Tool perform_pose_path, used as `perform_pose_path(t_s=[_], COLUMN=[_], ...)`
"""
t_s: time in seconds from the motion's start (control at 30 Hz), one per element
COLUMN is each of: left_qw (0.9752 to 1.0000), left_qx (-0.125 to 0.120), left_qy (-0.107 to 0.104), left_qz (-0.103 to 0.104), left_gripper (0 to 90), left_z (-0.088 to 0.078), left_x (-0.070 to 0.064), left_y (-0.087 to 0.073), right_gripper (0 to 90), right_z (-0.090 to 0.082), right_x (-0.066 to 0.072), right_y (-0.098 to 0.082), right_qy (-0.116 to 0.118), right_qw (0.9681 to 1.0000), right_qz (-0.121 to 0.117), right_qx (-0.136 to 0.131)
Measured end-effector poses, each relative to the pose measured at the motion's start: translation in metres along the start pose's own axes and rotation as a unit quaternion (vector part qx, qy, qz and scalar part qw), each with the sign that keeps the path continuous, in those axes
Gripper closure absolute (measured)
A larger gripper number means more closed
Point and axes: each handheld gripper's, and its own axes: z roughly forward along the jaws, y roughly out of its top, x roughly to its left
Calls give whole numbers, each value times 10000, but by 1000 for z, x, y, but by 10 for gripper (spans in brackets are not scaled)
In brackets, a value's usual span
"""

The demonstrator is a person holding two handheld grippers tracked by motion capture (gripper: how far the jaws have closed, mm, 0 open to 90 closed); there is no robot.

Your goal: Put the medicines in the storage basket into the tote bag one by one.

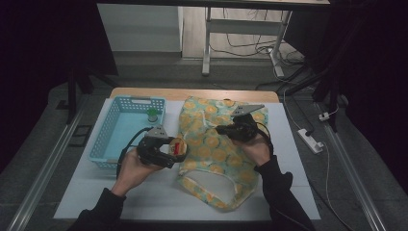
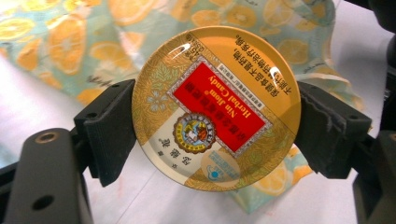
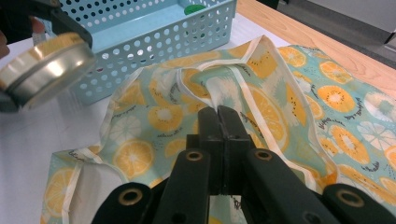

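Note:
A round gold and red candy tin (image 2: 215, 108) sits face-up between the black pads (image 2: 112, 126) of my left gripper (image 2: 215, 128), which is shut on its rim. In the high view the left gripper (image 1: 174, 150) holds the tin (image 1: 178, 146) just above the left edge of a teal cloth bag (image 1: 211, 144) printed with orange slices. My right gripper (image 3: 218, 116) is shut on a raised fold of the bag's (image 3: 280, 93) cream-trimmed edge. The tin (image 3: 46, 70) hangs at the upper left of the right gripper view. The right gripper (image 1: 222, 129) rests over the bag's middle.
A light blue perforated basket (image 1: 111, 139) stands left of the bag, with a small green item (image 1: 152, 115) in its far right corner. Everything lies on a white mat (image 1: 159, 192) over a wooden table. A power strip (image 1: 310, 140) lies on the floor to the right.

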Motion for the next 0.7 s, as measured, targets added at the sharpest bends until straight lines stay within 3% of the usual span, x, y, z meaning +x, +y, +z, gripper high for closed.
perform_pose_path(t_s=[0.37, 0.7], left_qw=[9996, 9991], left_qx=[57, 137], left_qy=[-249, -345], left_qz=[146, 189], left_gripper=[207, 207], left_z=[29, 58], left_x=[-13, -19], left_y=[13, 24], right_gripper=[900, 900], right_z=[0, 0], right_x=[0, -1], right_y=[0, 0], right_qy=[-17, -69], right_qw=[10000, 9999], right_qz=[23, 54], right_qx=[-36, -69])
